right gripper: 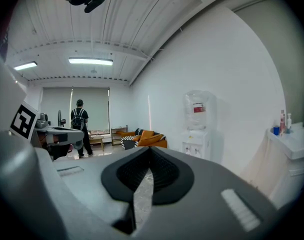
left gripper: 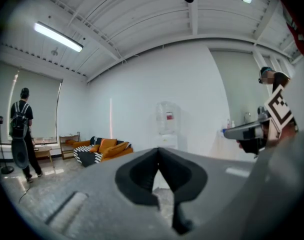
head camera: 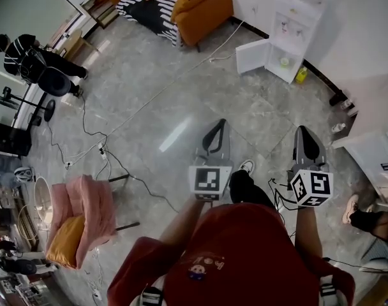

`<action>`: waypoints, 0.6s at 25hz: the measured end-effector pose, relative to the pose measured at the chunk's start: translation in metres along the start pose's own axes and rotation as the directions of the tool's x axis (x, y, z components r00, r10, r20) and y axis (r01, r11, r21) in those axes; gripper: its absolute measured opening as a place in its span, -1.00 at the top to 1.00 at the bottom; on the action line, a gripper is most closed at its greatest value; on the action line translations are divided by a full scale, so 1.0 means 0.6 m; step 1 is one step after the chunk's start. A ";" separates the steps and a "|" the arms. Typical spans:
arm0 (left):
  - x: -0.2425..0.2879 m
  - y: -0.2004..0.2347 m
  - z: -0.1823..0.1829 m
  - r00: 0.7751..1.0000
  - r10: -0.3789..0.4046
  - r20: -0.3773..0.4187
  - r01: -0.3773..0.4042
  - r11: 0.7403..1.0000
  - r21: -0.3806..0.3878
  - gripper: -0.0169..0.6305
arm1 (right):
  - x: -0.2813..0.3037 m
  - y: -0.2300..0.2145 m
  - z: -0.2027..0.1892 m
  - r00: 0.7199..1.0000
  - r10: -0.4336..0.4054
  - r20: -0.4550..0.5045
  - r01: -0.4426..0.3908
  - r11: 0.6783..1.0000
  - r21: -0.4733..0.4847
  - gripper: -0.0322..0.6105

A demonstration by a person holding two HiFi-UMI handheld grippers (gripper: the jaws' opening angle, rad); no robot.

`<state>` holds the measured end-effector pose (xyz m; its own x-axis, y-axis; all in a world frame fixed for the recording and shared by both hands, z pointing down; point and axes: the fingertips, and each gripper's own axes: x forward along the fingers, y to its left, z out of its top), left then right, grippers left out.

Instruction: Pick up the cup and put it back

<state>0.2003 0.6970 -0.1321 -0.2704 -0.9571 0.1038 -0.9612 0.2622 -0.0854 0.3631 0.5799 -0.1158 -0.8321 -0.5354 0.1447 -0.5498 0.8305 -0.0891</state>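
Red shirt of the person fills the lower edge of the head view, and beyond it two grey claws reach out over the grey stone floor. Both the left claw and the right claw are pressed together, with nothing between the jaws. No cup can be made out in any view. Both claws point toward the tall white water dispenser. The right claw is nearer to the white counter, so I judge it would reach that side first.
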 end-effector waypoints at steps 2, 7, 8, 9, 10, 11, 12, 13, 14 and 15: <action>0.036 0.011 0.003 1.000 -0.012 -0.006 0.012 1.000 -0.003 0.94 | 0.035 -0.014 0.002 1.000 -0.010 -0.005 0.010 1.000 0.012 0.89; 0.131 0.043 0.007 0.999 -0.047 -0.022 0.047 0.999 -0.006 0.94 | 0.117 -0.049 0.016 0.999 -0.037 -0.013 0.038 0.999 0.027 0.89; 0.148 0.048 0.009 0.998 -0.054 -0.023 0.054 0.999 -0.006 0.94 | 0.130 -0.056 0.017 0.999 -0.043 -0.016 0.044 0.999 0.029 0.89; 0.164 0.051 0.012 0.998 -0.060 -0.023 0.060 0.998 -0.004 0.94 | 0.143 -0.063 0.018 0.999 -0.050 -0.018 0.050 0.998 0.032 0.90; 0.181 0.054 0.013 0.998 -0.066 -0.022 0.066 0.998 -0.003 0.94 | 0.155 -0.071 0.019 0.998 -0.056 -0.021 0.056 0.998 0.036 0.90; 0.198 0.057 0.015 0.997 -0.072 -0.021 0.072 0.997 -0.002 0.94 | 0.168 -0.080 0.019 0.998 -0.062 -0.023 0.063 0.997 0.040 0.90; 0.216 0.059 0.016 0.997 -0.078 -0.021 0.078 0.997 -0.002 0.94 | 0.180 -0.090 0.020 0.997 -0.068 -0.025 0.069 0.997 0.043 0.90; 0.233 0.061 0.016 0.996 -0.083 -0.024 0.083 0.997 -0.002 0.94 | 0.193 -0.100 0.021 0.997 -0.073 -0.027 0.075 0.996 0.045 0.90; 0.250 0.063 0.016 0.996 -0.087 -0.028 0.087 0.996 -0.003 0.94 | 0.205 -0.109 0.022 0.996 -0.079 -0.030 0.081 0.996 0.047 0.90; 0.267 0.065 0.016 0.995 -0.091 -0.033 0.091 0.996 -0.004 0.94 | 0.217 -0.119 0.023 0.996 -0.086 -0.032 0.087 0.995 0.052 0.90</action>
<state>0.1201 0.5530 -0.1281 -0.1829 -0.9726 0.1435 -0.9821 0.1742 -0.0714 0.2930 0.4487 -0.1044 -0.7793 -0.5994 0.1831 -0.6233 0.7716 -0.1269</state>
